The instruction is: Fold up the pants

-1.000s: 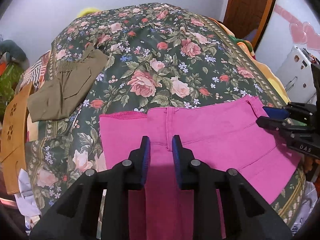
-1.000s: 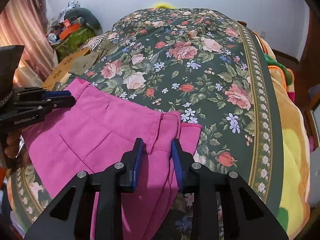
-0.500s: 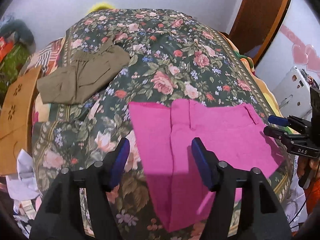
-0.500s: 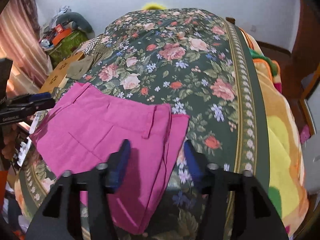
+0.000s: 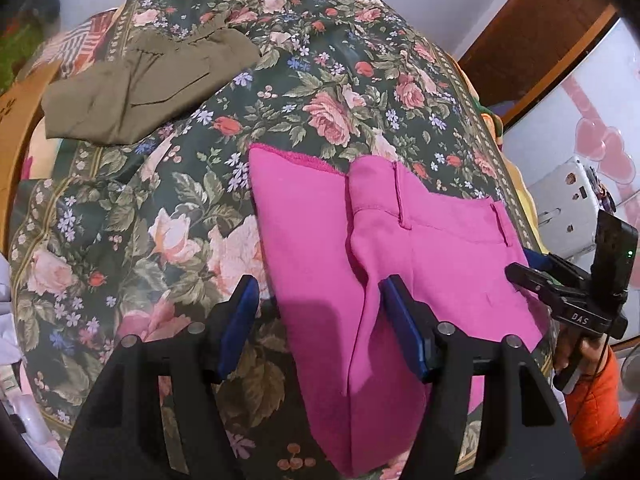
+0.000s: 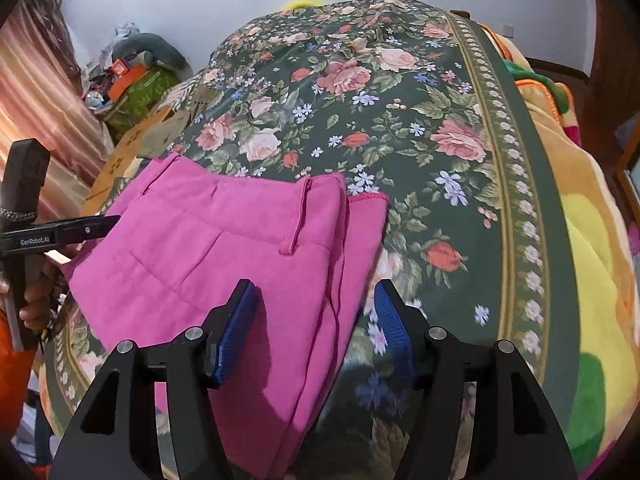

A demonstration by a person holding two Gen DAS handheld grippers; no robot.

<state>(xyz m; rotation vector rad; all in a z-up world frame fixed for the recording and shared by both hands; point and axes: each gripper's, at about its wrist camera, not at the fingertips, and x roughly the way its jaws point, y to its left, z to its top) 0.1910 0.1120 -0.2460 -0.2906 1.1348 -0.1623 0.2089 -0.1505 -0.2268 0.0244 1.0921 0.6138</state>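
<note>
Pink pants (image 5: 384,264) lie folded flat on the floral bedspread (image 5: 328,92), waistband toward the far side; they also show in the right wrist view (image 6: 240,248). My left gripper (image 5: 318,312) is open and empty, raised above the pants' left edge. My right gripper (image 6: 314,316) is open and empty, raised above the pants' right edge. Each gripper shows from the side in the other's view: the right one (image 5: 560,292) and the left one (image 6: 60,234), both beside the pants.
Olive-green folded pants (image 5: 144,84) lie at the bed's far left. A wooden board (image 5: 16,128) stands off the left side. A white appliance (image 5: 568,208) and a door (image 5: 528,40) stand to the right. A yellow-orange blanket (image 6: 580,240) hangs at the bed's right edge. Clutter (image 6: 132,76) lies by the curtain.
Both grippers have opened from nearly shut, let go of the pink pants and pulled back and up. The pants now lie flat on the bed.
</note>
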